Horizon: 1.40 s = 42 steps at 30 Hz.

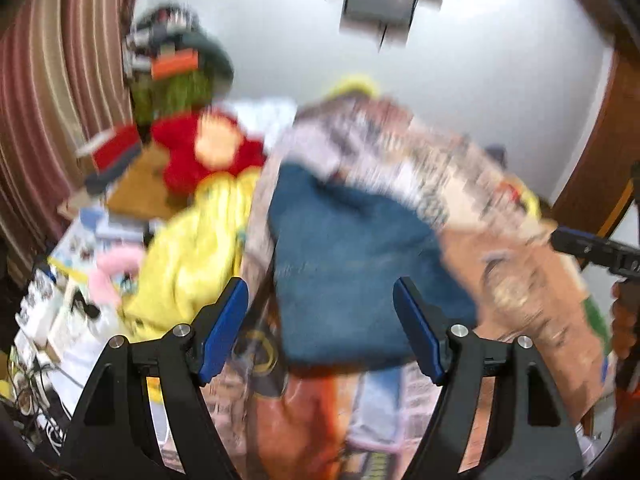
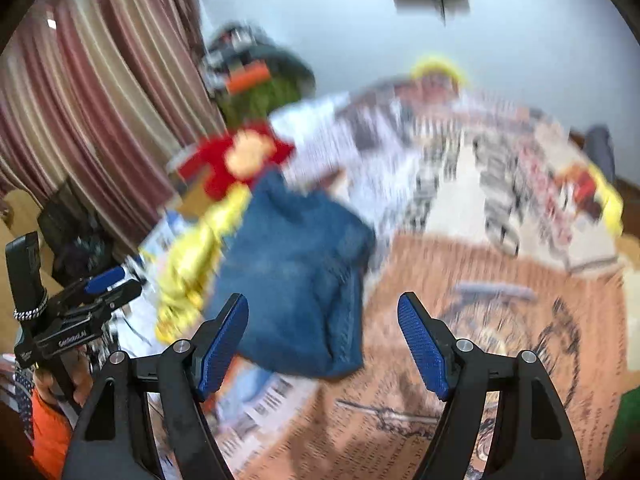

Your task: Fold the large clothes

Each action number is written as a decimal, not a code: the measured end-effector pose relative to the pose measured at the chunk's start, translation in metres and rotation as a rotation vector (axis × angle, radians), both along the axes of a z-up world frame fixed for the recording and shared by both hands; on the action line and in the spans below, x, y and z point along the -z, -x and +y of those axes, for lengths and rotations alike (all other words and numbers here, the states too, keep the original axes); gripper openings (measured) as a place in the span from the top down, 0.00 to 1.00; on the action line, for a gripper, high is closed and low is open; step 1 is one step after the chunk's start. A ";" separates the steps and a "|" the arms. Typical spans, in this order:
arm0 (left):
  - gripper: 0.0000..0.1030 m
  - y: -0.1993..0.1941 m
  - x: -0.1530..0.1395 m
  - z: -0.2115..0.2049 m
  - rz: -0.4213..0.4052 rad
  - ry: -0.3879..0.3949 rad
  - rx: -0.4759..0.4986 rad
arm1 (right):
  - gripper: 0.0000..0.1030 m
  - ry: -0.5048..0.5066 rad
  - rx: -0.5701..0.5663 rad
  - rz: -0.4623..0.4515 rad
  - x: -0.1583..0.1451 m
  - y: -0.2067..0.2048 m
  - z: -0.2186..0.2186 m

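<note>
while both views blur, we see a printed bedspread (image 2: 500, 300) over the bed, and on it a folded blue garment (image 1: 352, 272) lies beside a yellow cloth (image 1: 196, 256). behind sits a red plush toy (image 1: 208, 152). our left gripper (image 1: 320, 328) and right gripper (image 2: 322, 344) hang above with jaws wide apart, holding nothing.

One blue garment (image 1: 352, 272) (folded), one yellow garment (image 1: 192, 264).
</note>
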<state>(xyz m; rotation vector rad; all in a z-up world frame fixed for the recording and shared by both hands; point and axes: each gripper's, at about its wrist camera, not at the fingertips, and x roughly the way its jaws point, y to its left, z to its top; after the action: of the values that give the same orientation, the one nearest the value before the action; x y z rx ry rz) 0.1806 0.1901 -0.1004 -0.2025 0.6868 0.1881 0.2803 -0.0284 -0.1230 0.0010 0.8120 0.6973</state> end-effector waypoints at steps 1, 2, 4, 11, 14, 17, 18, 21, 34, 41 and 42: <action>0.28 0.007 -0.016 -0.006 -0.050 -0.010 0.001 | 0.27 -0.028 0.001 -0.049 -0.017 0.010 0.001; 0.28 0.013 -0.029 -0.012 -0.090 -0.019 0.003 | 0.27 -0.048 -0.001 -0.084 -0.030 0.018 -0.001; 0.28 0.030 -0.058 -0.024 -0.183 -0.041 0.014 | 0.27 -0.087 -0.004 -0.164 -0.055 0.037 -0.003; 0.28 0.075 -0.109 -0.057 -0.394 -0.088 0.016 | 0.27 -0.200 -0.016 -0.377 -0.112 0.110 -0.011; 0.28 0.092 -0.119 -0.067 -0.449 -0.118 0.001 | 0.27 -0.238 -0.023 -0.410 -0.123 0.132 -0.015; 0.28 0.106 -0.124 -0.075 -0.484 -0.151 -0.014 | 0.27 -0.239 -0.008 -0.454 -0.127 0.151 -0.015; 0.28 0.109 -0.125 -0.077 -0.491 -0.160 -0.018 | 0.27 -0.234 -0.001 -0.471 -0.128 0.156 -0.015; 0.24 0.116 -0.123 -0.081 -0.492 -0.179 -0.032 | 0.27 -0.200 0.018 -0.520 -0.128 0.173 -0.011; 0.00 0.119 -0.108 -0.078 -0.458 -0.168 -0.066 | 0.01 -0.156 0.097 -0.552 -0.117 0.185 -0.013; 0.00 0.118 -0.103 -0.080 -0.444 -0.157 -0.064 | 0.00 -0.130 0.132 -0.579 -0.117 0.186 -0.014; 0.00 0.117 -0.103 -0.080 -0.443 -0.156 -0.064 | 0.00 -0.131 0.131 -0.576 -0.117 0.185 -0.015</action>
<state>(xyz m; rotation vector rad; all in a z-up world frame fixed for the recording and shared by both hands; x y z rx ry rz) 0.0631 0.1100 0.0028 -0.1103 0.2240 0.2480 0.0950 -0.0431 -0.0060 -0.0273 0.2114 0.5827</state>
